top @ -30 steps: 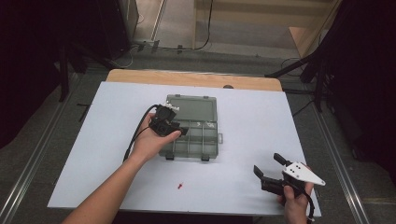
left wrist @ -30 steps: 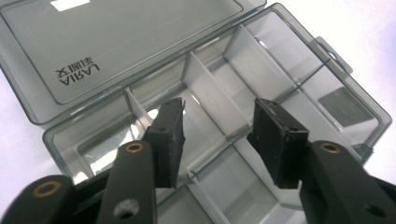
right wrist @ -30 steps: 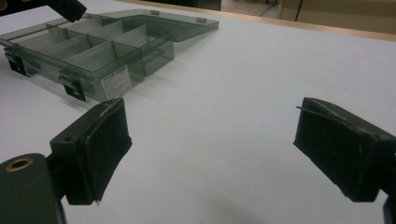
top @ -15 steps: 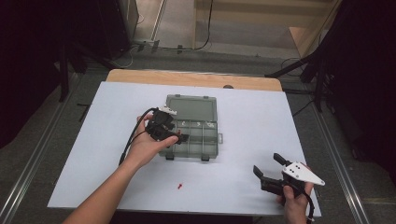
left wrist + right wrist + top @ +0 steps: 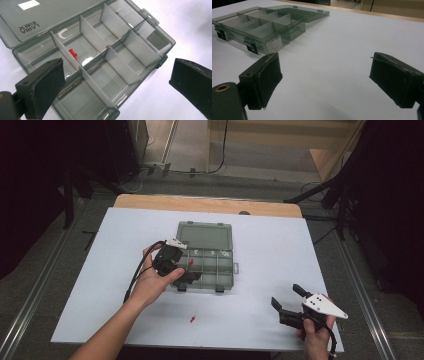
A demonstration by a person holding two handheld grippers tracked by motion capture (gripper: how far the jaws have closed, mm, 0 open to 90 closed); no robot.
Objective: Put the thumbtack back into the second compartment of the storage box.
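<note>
Left claw: jaws wide apart, empty, over the organizer box's near-left corner.
Right claw: jaws spread, empty, low over bare tabletop at 4 o'clock from the box.
Pins: one red pushpin lies in a back compartment; another red pin lies loose at 6 o'clock from the box.
Risk: the tiny loose pin could skid or flick away under a hard pinch.
Obstacles: upright dividers crowd any reach inside; the open lid lies flat at 12 o'clock.
</note>
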